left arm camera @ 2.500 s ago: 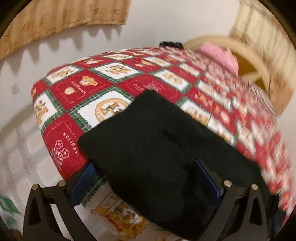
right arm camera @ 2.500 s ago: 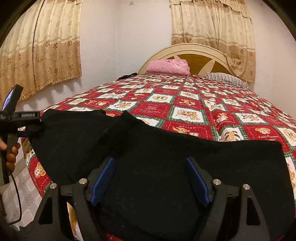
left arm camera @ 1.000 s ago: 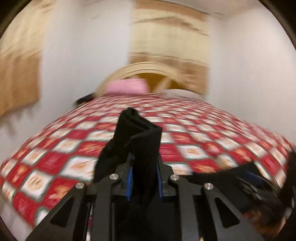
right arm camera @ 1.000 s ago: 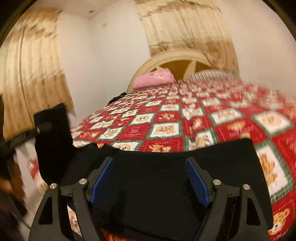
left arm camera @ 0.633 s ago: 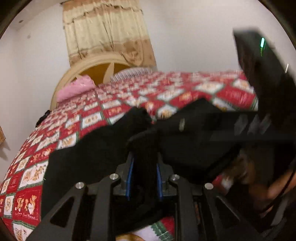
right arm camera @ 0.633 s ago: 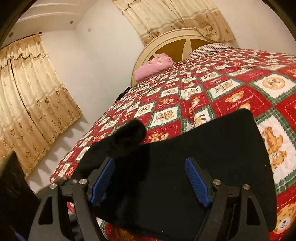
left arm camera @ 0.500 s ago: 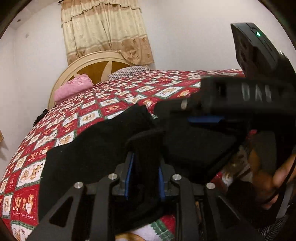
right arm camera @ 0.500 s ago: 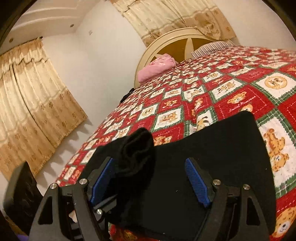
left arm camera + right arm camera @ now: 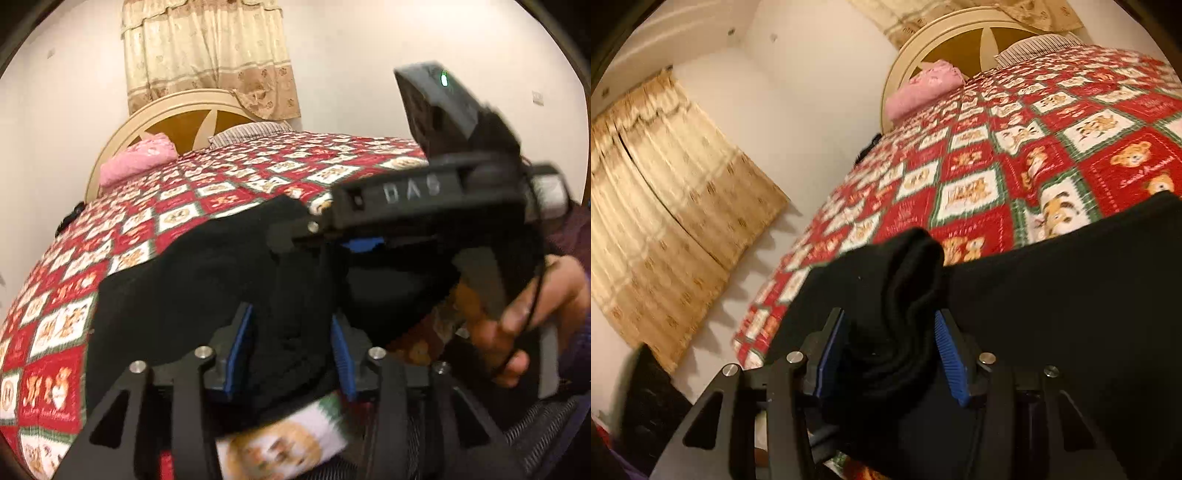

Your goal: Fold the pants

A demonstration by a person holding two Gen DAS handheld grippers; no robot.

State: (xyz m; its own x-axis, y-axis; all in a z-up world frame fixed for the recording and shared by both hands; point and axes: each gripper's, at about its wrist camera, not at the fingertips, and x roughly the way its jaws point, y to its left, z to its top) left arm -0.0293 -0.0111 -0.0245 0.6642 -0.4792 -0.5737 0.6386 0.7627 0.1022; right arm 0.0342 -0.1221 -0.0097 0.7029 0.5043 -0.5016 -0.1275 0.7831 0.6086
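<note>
You have carried the bunched end of the black pants (image 9: 192, 280) across to the near edge of the quilt (image 9: 122, 236). Your left gripper (image 9: 291, 343) is opening off that bunch (cloth between its blue pads, no longer pinched), while your right gripper (image 9: 890, 350) is closing on it, pads not yet pressing: a handover.

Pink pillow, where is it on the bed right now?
The pink pillow lies at the bed's far end, against the cream round headboard, left of the striped pillow.
</note>
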